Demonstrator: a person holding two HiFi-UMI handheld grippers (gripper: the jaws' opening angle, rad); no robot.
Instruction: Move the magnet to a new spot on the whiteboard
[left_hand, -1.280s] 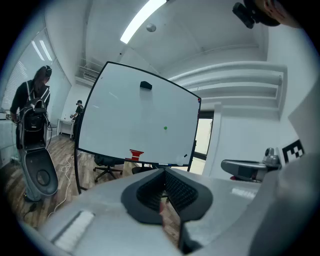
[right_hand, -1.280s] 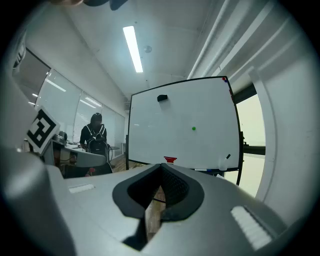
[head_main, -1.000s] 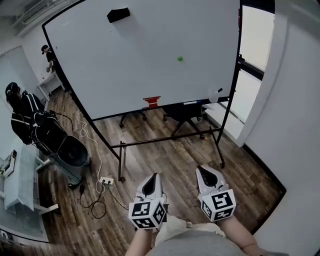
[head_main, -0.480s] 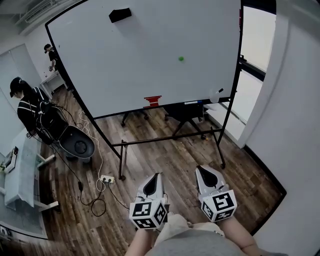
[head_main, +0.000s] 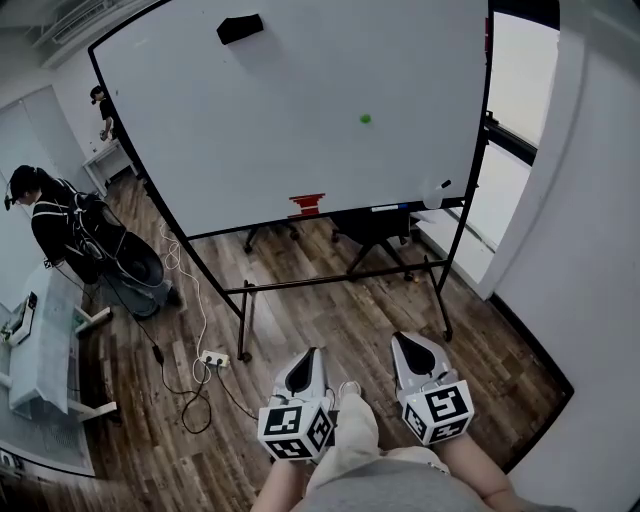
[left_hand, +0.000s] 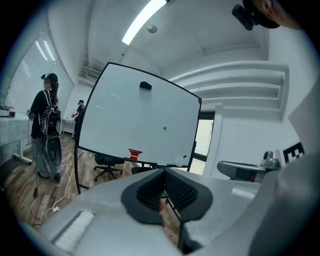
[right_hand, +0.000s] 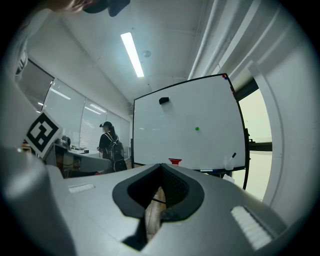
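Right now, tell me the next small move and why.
Probably step toward the whiteboard, raising the right gripper: the green magnet sits up on the board, well beyond reach, while that gripper is held low, shut and empty.

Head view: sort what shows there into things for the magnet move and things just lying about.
For the job: green magnet, whiteboard, left gripper, right gripper, both shut and empty.

Lying about: black eraser, red object at the board's lower edge, power strip, office chair.

My head view crops the whiteboard's top edge; black item at its upper left too small to identify.
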